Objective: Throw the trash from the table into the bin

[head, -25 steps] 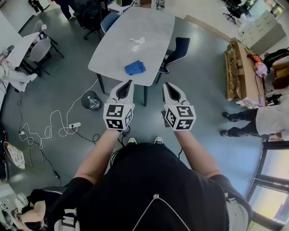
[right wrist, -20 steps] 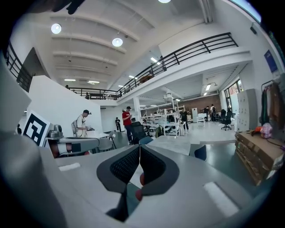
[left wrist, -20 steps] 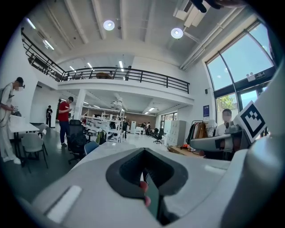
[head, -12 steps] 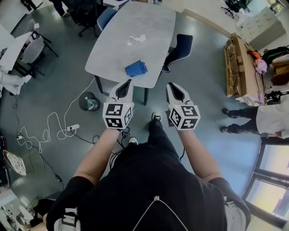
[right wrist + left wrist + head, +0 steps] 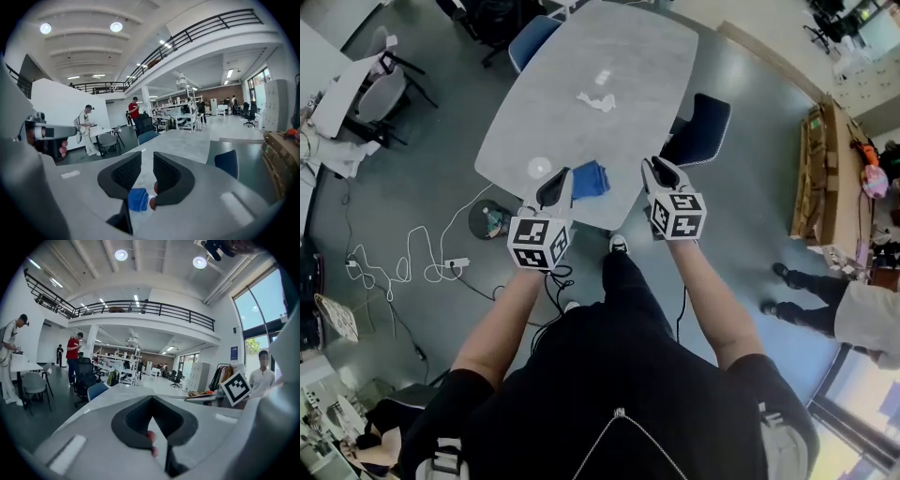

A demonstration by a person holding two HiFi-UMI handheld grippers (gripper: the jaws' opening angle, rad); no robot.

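Your left gripper [image 5: 562, 176] sat closed, empty. Your right gripper [image 5: 660, 168] had just been opening, still empty. The blue cloth [image 5: 593, 178] lay at the tabletop's [image 5: 628, 56] near edge, partly hidden, so I couldn't tell which way it pointed.

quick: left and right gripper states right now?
Left gripper: shut, empty.
Right gripper: open, jaws have just been opening, nothing between them; blue cloth lies beyond on the table.

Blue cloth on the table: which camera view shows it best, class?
Head view: the blue cloth shows almost whole from above, on the table. The right gripper view catches only part of it beyond the jaws; the left gripper view shows none.
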